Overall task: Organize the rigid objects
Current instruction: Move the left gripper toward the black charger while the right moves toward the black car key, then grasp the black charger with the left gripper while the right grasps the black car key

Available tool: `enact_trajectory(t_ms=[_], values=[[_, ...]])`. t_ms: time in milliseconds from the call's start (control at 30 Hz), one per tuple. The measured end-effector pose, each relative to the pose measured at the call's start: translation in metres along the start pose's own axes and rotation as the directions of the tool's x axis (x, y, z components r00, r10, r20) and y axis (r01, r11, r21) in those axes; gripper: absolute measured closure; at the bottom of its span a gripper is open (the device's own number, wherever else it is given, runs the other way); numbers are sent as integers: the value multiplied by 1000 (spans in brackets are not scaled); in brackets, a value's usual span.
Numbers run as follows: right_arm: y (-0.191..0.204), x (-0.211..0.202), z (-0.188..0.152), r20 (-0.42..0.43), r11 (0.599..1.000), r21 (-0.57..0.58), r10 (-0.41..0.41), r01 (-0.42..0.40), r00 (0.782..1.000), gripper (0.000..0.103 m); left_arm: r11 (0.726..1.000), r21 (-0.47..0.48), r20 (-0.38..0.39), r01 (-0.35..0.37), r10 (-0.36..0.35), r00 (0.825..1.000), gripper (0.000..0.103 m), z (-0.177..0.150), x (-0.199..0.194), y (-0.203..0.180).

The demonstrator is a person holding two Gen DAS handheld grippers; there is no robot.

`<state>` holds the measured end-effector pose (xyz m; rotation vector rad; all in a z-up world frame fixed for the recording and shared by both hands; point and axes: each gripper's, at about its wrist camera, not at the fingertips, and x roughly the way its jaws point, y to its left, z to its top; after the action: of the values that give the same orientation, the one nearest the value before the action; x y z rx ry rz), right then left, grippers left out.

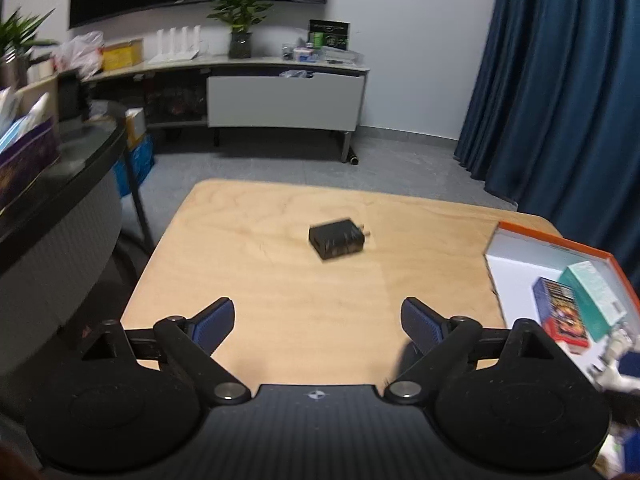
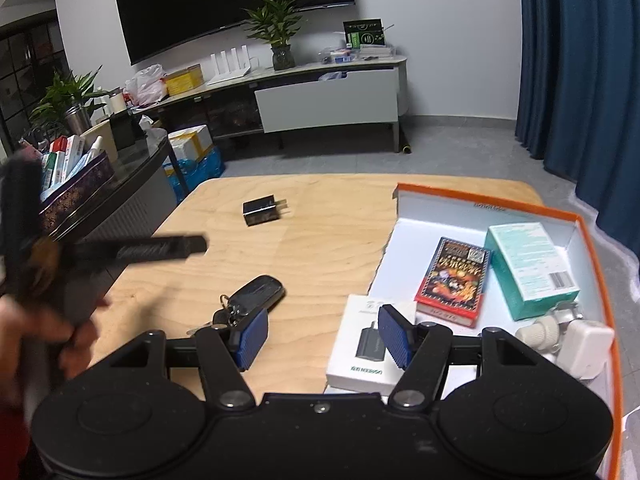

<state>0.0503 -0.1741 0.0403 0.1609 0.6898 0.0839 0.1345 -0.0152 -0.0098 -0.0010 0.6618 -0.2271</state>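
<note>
Both grippers hang spread and empty over the tabletop (image 1: 260, 280): left gripper (image 1: 318, 322), right gripper (image 2: 322, 334). The black charger (image 1: 337, 238) lies left of the orange box (image 2: 592, 264); the key fob (image 2: 256, 294) sits nearer the box's left wall.

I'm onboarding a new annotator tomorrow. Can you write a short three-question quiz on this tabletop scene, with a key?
1. True or false: the black charger already lies inside the orange-rimmed box.
2. Multiple choice: what lies on the wooden table just ahead of the right gripper? A) a car key fob B) a spoon C) a pair of scissors
3. Fill in: the left gripper has its fingers ____ and holds nothing.

Key
1. False: it lies on the bare table, apart from the box.
2. A
3. open
</note>
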Motion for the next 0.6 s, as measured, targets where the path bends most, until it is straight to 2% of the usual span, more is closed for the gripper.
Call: enact_trajectory(t_ms=[133,233,500,600], values=[[-7,-1,0,12,1000,23,20,-20,1000,29,990,143,20,9,-12,1000,5,14,35,-3],[-14,-2,2,23,999,37,30,-31,999,29,974,224,-2,35,-36,999,5,21,64,-2],[-24,12,7,26,997,51,62,-63,998,29,936,337,-7,103,-107,994,5,30,113,3],[-22,17,10,28,996,41,77,-78,997,29,915,375,-39,151,-147,988,10,26,123,-1]])
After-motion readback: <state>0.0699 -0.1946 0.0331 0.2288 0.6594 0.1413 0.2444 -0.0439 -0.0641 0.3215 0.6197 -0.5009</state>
